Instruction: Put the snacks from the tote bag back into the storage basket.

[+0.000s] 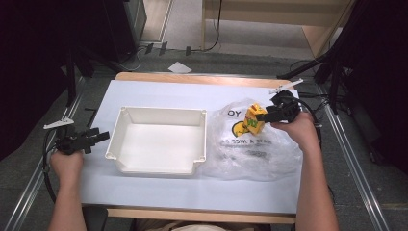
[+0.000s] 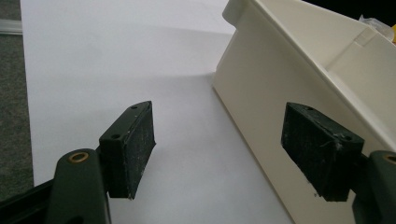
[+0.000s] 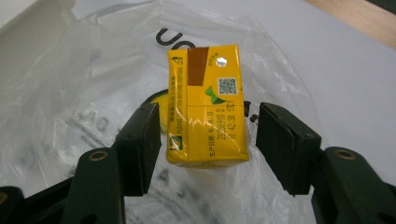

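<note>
Right gripper view puts your right gripper [image 3: 205,149] astride a yellow drink carton [image 3: 208,105] that sits on a crumpled clear plastic bag [image 3: 70,93], jaws spread wide to either side, with a sliver of daylight visible at the right pad [image 3: 280,144]; the left pad looks close to the carton's edge, but nothing is clamped. From the high view, the same carton [image 1: 254,120] rests on the bag [image 1: 250,154] at the right of the table [image 1: 159,91], just beside the empty white tray [image 1: 161,166]. Your left gripper [image 1: 98,137] waits released at the tray's left wall [image 2: 261,93], pads apart with only bare tabletop between them. The step in hand appears to be the approach for a pick-up, most likely to carry the carton into the tray. Next you need to square the pads on the carton's two narrow sides and close firmly without snagging the loose film beneath.
</note>
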Motion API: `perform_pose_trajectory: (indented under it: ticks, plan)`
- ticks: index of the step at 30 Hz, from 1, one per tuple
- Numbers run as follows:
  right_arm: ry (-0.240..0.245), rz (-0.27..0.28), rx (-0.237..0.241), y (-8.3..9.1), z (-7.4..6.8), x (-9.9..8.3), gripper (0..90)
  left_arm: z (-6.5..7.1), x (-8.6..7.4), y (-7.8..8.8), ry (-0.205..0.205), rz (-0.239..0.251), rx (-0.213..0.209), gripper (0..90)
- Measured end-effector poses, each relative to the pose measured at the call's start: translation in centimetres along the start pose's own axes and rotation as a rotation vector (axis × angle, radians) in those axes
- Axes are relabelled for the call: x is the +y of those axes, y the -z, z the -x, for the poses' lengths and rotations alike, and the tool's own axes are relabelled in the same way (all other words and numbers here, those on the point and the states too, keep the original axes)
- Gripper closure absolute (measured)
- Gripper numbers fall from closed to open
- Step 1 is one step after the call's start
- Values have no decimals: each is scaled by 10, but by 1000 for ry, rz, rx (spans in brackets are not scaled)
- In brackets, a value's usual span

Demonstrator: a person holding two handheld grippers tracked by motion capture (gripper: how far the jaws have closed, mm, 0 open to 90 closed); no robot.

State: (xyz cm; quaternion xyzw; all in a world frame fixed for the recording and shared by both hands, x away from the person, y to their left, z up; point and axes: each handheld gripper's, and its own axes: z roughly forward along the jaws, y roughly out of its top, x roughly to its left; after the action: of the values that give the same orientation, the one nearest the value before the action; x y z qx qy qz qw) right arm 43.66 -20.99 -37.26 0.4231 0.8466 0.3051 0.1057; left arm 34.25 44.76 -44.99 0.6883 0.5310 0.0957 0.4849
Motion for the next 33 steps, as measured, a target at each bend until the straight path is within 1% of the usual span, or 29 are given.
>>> perform_pose_trajectory:
  ticks: [4, 7, 10, 12, 13, 14, 16, 17, 18, 20, 21, 23, 24, 25, 26, 28, 33]
  plan:
    - [-12, -16, 2, -8, 4, -3, 412, 0, 0, 0, -1, -1, 2, 270]
    - [-15, -16, 12, -14, 4, -3, 414, 0, 0, 0, 0, -1, 2, 270]
    - [-5, -40, 6, -21, 2, -2, 414, 0, 0, 0, 0, -1, 2, 270]
    - [-3, -51, 11, -25, 0, -1, 412, 0, 0, 0, 0, 0, 1, 270]
    - [12, -65, -5, -30, -3, -1, 409, 0, 0, 0, 0, -1, 1, 270]
    - [12, -65, -5, -30, -3, -1, 409, 0, 0, 0, 0, -1, 1, 270]
    - [18, -79, -19, -36, -5, 0, 406, 0, 0, 0, 0, -2, 2, 270]
    - [32, -79, -28, -39, -6, 0, 408, 0, 0, 0, -1, -2, 1, 270]
    - [29, -85, -33, -42, -7, 0, 414, 0, 0, 0, -1, -1, 1, 270]
    - [26, -86, -33, -43, -6, -1, 415, 0, 0, 0, 0, -1, 0, 270]
    - [28, -85, -32, -45, -6, -1, 418, 0, 0, -1, 1, -2, 0, 270]
    - [17, -87, -25, -49, -4, -2, 427, 0, 0, -1, -1, -1, 1, 270]
    - [19, -90, -22, -52, -3, -3, 430, 0, 0, -1, 0, -1, 1, 270]
    - [19, -90, -22, -52, -3, -3, 430, 0, 0, -1, 0, -1, 1, 270]
    - [15, -93, -25, -53, -4, -3, 435, 0, 0, -1, 0, -2, 2, 270]
    - [23, -89, -33, -55, -4, -3, 448, 0, 0, 0, 0, -2, 2, 270]
    - [27, -81, -38, -57, -4, -3, 472, 0, 0, -1, 0, -3, 1, 270]
